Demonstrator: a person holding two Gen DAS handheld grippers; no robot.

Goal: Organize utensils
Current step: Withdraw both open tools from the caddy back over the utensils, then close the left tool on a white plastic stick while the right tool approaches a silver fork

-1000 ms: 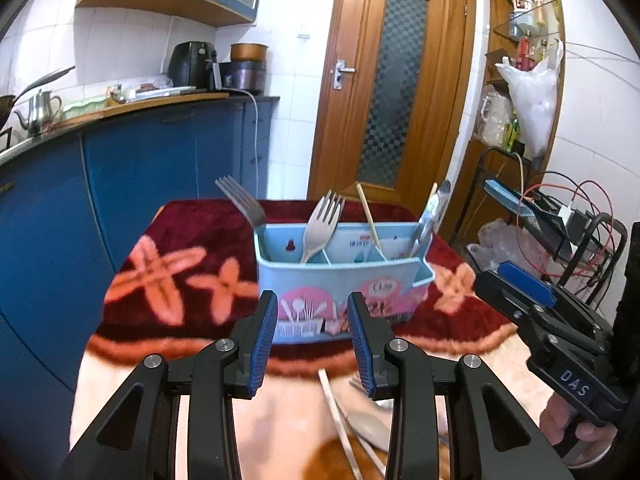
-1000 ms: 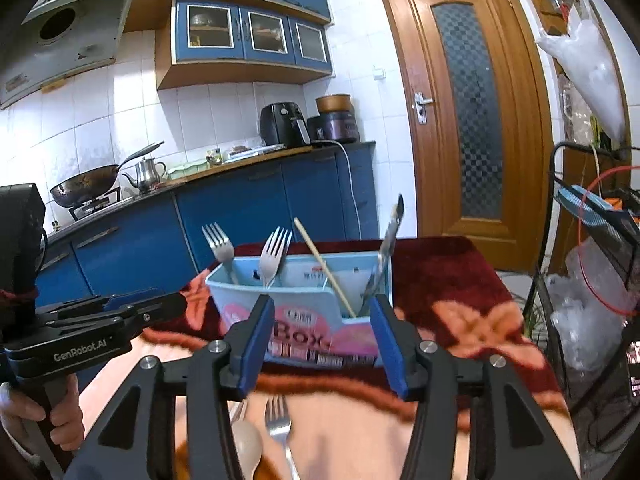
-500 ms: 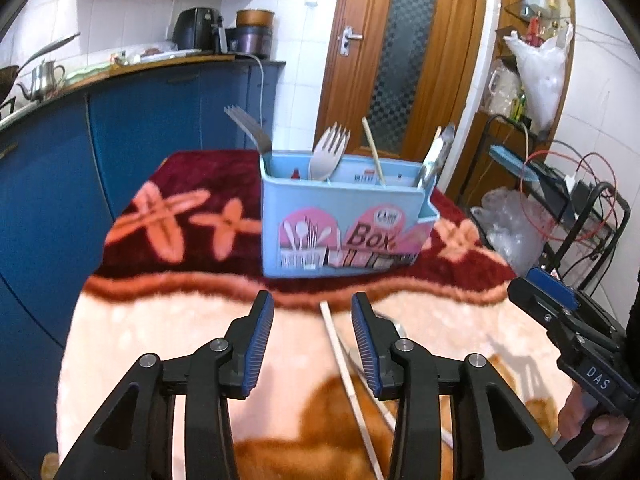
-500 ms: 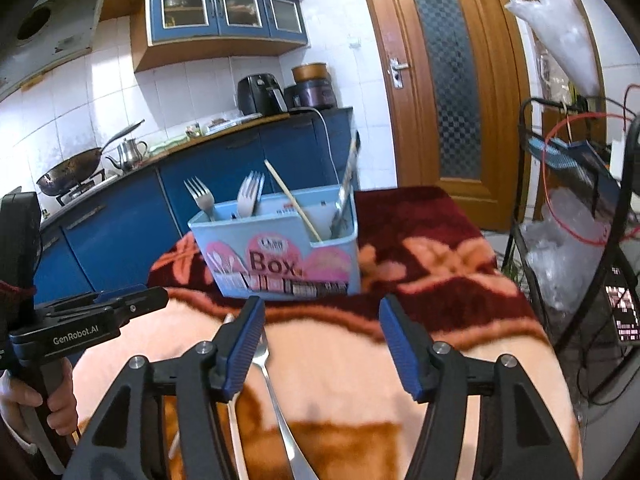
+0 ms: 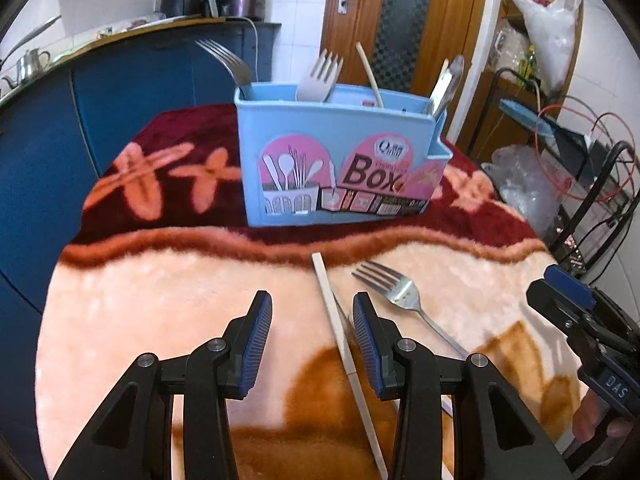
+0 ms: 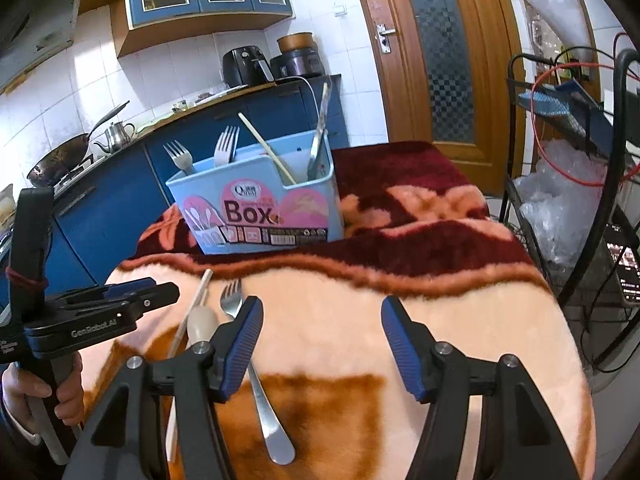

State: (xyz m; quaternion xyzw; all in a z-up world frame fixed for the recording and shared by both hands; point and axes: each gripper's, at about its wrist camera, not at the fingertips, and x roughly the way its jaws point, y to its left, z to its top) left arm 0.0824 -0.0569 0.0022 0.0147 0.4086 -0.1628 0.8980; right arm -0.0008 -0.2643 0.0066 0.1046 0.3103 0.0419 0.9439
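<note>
A light blue utensil box (image 5: 340,160) (image 6: 256,208) stands on the dark red far part of the blanket, holding two forks, a chopstick and metal utensils at its right end. In front of it on the peach blanket lie a loose fork (image 5: 400,292) (image 6: 258,380), a pale chopstick (image 5: 338,320) (image 6: 196,304) and a beige spoon (image 6: 200,320). My left gripper (image 5: 312,320) (image 6: 120,304) hovers open over the chopstick, gripping nothing. My right gripper (image 6: 320,336) (image 5: 580,312) is open wider; the fork runs under its left finger (image 6: 240,336).
The blanket-covered table (image 6: 460,320) drops off at left and right. Blue kitchen cabinets (image 5: 40,160) stand to the left, a wooden door (image 5: 400,20) behind. A black wire rack (image 6: 580,160) with cables and plastic bags is close on the right. A hand (image 6: 32,392) holds the left gripper.
Both grippers have sunk and tipped down toward the blanket, so the box sits higher in view. The loose fork, chopstick and spoon now show fully. The right jaws have widened.
</note>
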